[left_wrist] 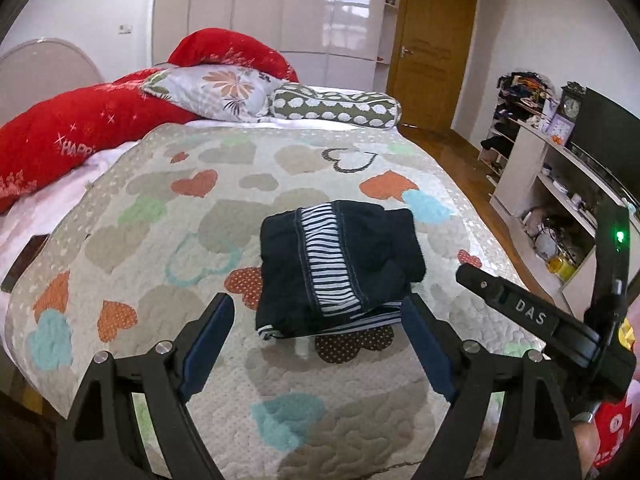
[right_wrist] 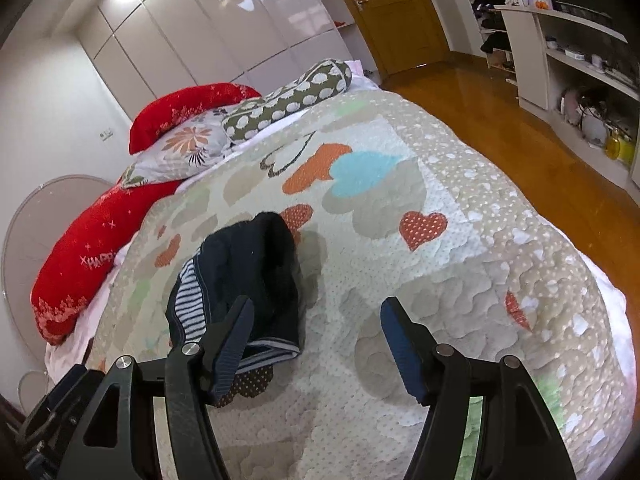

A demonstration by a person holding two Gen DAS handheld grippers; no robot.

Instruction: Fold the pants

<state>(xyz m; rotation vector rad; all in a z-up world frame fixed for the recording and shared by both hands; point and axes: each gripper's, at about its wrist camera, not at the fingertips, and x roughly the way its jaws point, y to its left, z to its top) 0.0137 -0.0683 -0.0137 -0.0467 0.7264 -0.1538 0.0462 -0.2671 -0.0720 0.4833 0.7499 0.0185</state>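
Observation:
Dark navy pants [left_wrist: 340,264] with a blue-and-white striped side band lie folded into a compact bundle on the heart-patterned quilt [left_wrist: 160,220]. My left gripper [left_wrist: 318,316] is open and empty, its fingers on either side of the bundle's near edge, a little above the quilt. In the right wrist view the pants [right_wrist: 256,276] lie to the left. My right gripper [right_wrist: 316,320] is open and empty over bare quilt, its left finger [right_wrist: 232,344] overlapping the bundle's near corner. The right gripper's body [left_wrist: 532,316] shows at the right of the left wrist view.
Red pillows [left_wrist: 60,140], a floral pillow [left_wrist: 216,92] and a spotted bolster [left_wrist: 340,108] lie at the head of the bed. A wooden floor [right_wrist: 520,120], shelves [left_wrist: 560,184] and a wooden door [left_wrist: 428,52] are to the right. A dark object [left_wrist: 24,264] lies at the bed's left edge.

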